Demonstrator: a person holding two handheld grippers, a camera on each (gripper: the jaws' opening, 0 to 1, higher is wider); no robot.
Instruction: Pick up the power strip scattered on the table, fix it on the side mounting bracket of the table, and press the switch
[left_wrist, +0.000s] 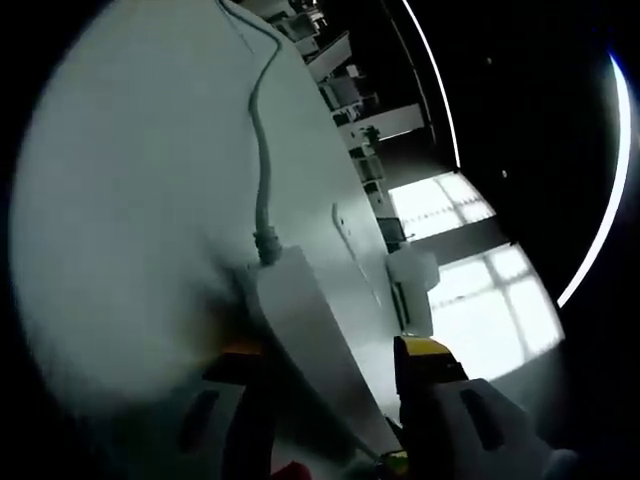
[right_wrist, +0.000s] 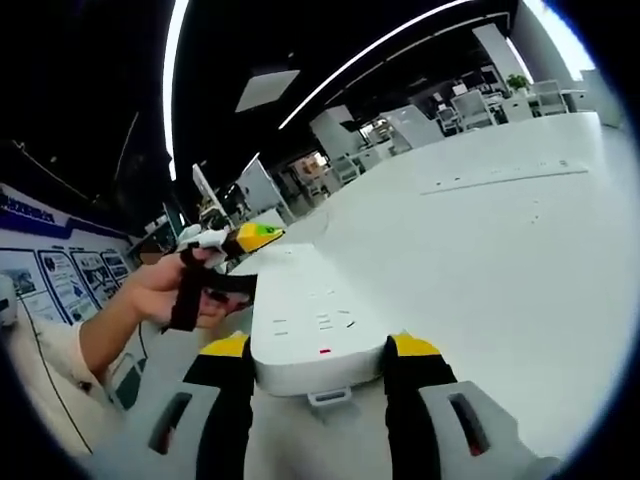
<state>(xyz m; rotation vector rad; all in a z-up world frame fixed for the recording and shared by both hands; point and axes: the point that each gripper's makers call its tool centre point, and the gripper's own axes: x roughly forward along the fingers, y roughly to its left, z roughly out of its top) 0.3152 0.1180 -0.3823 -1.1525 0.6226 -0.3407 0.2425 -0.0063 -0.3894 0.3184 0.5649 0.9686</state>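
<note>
The white power strip (left_wrist: 305, 330) lies edge-on between my left gripper's (left_wrist: 330, 352) yellow-tipped jaws, which are shut on it. Its grey cable (left_wrist: 264, 170) runs away over the white table (left_wrist: 130, 200). In the right gripper view the power strip (right_wrist: 315, 325) shows its socket face and a small red mark, and my right gripper (right_wrist: 318, 347) is shut on its near end. Beyond the strip's far end, a hand holds the left gripper (right_wrist: 235, 240). A white box-like fitting (left_wrist: 412, 285) sits at the table's edge; what it is I cannot tell.
The white table (right_wrist: 500, 260) spreads to the right, with a long narrow flap (right_wrist: 500, 178) set into it. A person's sleeve and forearm (right_wrist: 70, 350) are at the left. Desks and chairs (right_wrist: 470, 105) stand far behind. Bright windows (left_wrist: 480, 290) lie past the table edge.
</note>
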